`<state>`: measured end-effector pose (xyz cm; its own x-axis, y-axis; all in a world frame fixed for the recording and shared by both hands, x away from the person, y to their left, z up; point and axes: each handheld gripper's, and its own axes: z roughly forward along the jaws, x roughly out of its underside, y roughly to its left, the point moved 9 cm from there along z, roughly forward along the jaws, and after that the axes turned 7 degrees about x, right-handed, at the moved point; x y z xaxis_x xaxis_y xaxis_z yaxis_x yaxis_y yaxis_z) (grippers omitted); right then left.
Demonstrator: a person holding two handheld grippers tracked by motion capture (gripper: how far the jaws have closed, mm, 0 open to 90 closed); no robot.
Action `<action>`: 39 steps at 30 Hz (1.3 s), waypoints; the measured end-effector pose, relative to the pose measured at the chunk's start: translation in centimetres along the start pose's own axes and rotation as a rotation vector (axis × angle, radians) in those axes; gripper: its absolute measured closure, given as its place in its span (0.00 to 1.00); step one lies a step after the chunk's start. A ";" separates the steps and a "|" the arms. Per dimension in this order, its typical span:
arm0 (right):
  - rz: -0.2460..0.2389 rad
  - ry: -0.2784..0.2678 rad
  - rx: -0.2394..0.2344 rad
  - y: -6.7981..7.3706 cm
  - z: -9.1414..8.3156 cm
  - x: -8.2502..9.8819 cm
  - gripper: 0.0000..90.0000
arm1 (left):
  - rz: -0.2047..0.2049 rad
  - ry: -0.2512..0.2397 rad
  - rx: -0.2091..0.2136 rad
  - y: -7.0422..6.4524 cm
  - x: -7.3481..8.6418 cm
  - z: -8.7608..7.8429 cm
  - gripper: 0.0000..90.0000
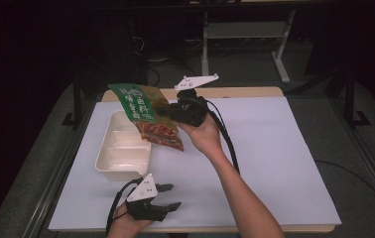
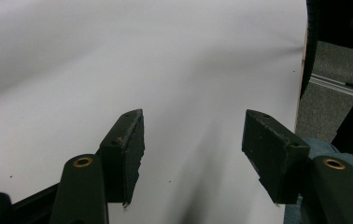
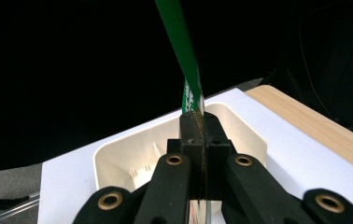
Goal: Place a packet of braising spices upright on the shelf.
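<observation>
A green and red snack packet [image 1: 147,113] hangs in the air over the right edge of a cream divided tray [image 1: 121,148]. My right gripper [image 1: 175,110] is shut on the packet's right edge. In the right gripper view the packet [image 3: 184,56] stands edge-on, clamped between the closed pads [image 3: 199,135], with the tray [image 3: 114,158] beyond them. My left gripper [image 1: 171,196] rests low at the table's front, jaws open and pointing right. The left gripper view shows its two fingers [image 2: 128,149] spread apart over the white sheet with nothing between them.
A white sheet [image 1: 275,148] covers the wooden table [image 1: 255,91]. Its near edge lies just by my left hand. Dark floor and a metal frame [image 1: 280,44] sit beyond the far edge. A table edge and grey floor [image 2: 324,93] appear at the right of the left gripper view.
</observation>
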<state>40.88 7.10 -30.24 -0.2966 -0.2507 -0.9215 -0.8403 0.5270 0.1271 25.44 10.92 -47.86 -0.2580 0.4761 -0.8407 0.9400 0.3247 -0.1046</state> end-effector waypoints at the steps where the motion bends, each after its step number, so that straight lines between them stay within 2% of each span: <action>1: 0.000 -0.001 -0.001 0.1 0.1 -0.1 1.00 | 0.001 0.001 -0.002 0.0 0.0 0.0 0.42; 7: 0.001 -0.009 -0.014 0.4 1.2 -0.5 1.00 | 0.007 0.005 -0.006 0.1 0.1 -0.1 0.42; 11: 0.004 -0.015 -0.027 0.7 2.6 -0.8 1.00 | 0.009 0.003 -0.011 0.1 0.0 -0.1 0.41; 27: 0.012 -0.009 -0.047 1.6 6.7 -0.8 1.00 | 0.008 0.000 -0.015 0.3 0.1 -0.2 0.40; 36: 0.026 0.012 -0.045 1.4 9.5 0.3 1.00 | 0.014 0.004 -0.019 0.2 0.1 -0.3 0.40; 39: 0.032 0.013 -0.044 1.2 9.9 0.5 1.00 | 0.011 0.004 -0.018 0.2 0.1 -0.2 0.39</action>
<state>44.20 15.68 -34.15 -0.3293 -0.2445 -0.9120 -0.8494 0.4986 0.1731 25.55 11.22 -47.83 -0.2486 0.4827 -0.8398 0.9386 0.3341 -0.0858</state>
